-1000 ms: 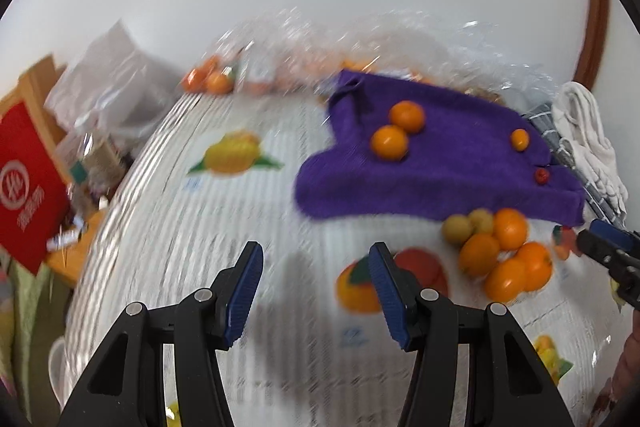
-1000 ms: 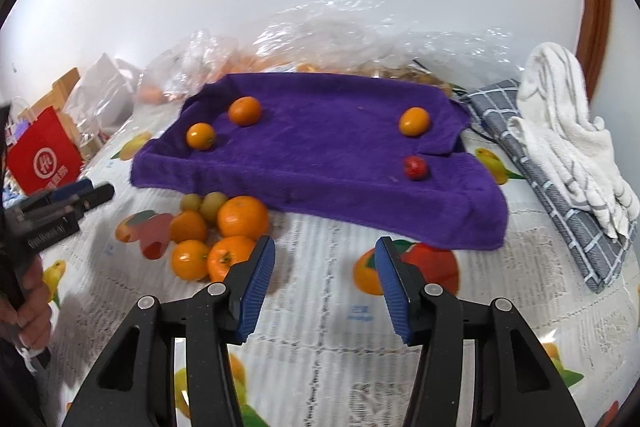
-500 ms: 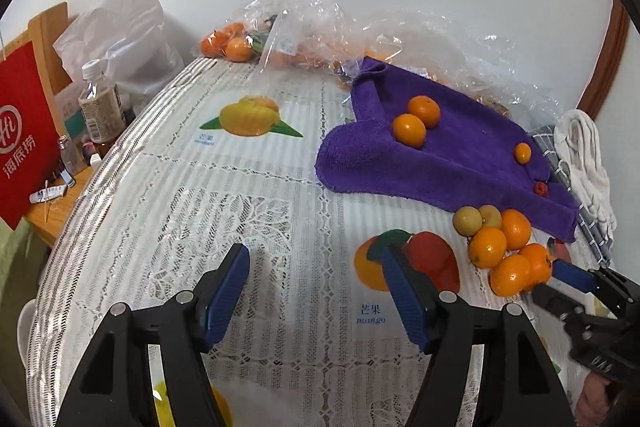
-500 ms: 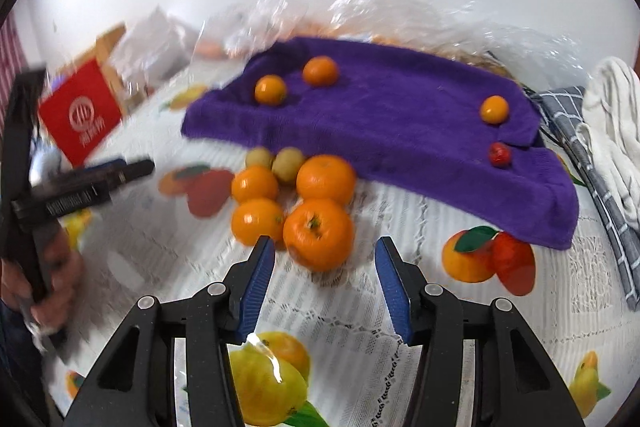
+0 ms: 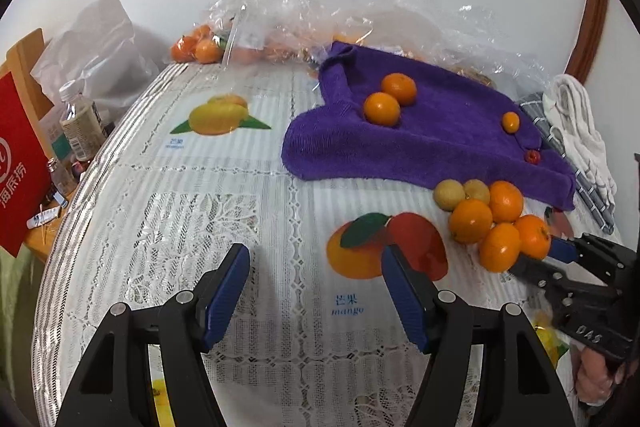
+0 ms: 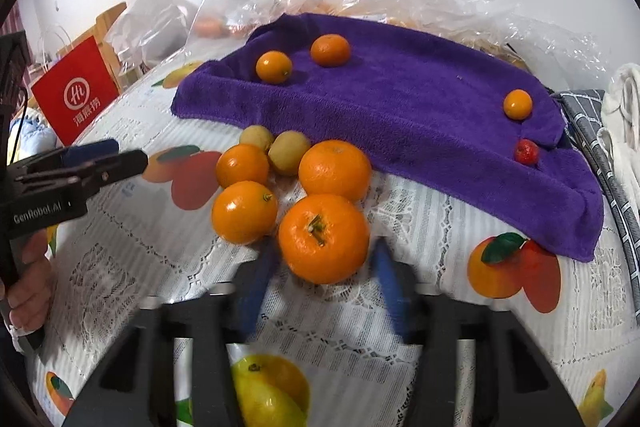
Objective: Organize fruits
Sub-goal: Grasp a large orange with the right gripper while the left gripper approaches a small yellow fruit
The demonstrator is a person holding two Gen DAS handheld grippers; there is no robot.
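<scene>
A purple towel [image 6: 400, 107] lies on the fruit-print tablecloth with two oranges [image 6: 330, 50], a small orange fruit [image 6: 517, 104] and a tiny red fruit [image 6: 526, 151] on it. In front of the towel sits a cluster of oranges and two yellow-green fruits [image 6: 288, 151]. My right gripper [image 6: 325, 253] straddles the nearest big orange [image 6: 324, 239]; its jaws are closing, blurred, with a thin gap on each side. The left wrist view shows the same gripper [image 5: 560, 253] at the cluster [image 5: 496, 223]. My left gripper [image 5: 316, 267] hovers open over bare tablecloth, nothing between its fingers.
Crumpled clear plastic bags [image 5: 360, 19] with more oranges line the wall behind the towel [image 5: 440, 139]. A red paper bag [image 5: 16, 163] and a bottle [image 5: 82, 131] stand off the left edge. A grey checked cloth and white towel [image 5: 576, 123] lie at the right.
My right gripper has dropped in toward the cluster and narrowed around the big orange. My left gripper opened wider and has since held still.
</scene>
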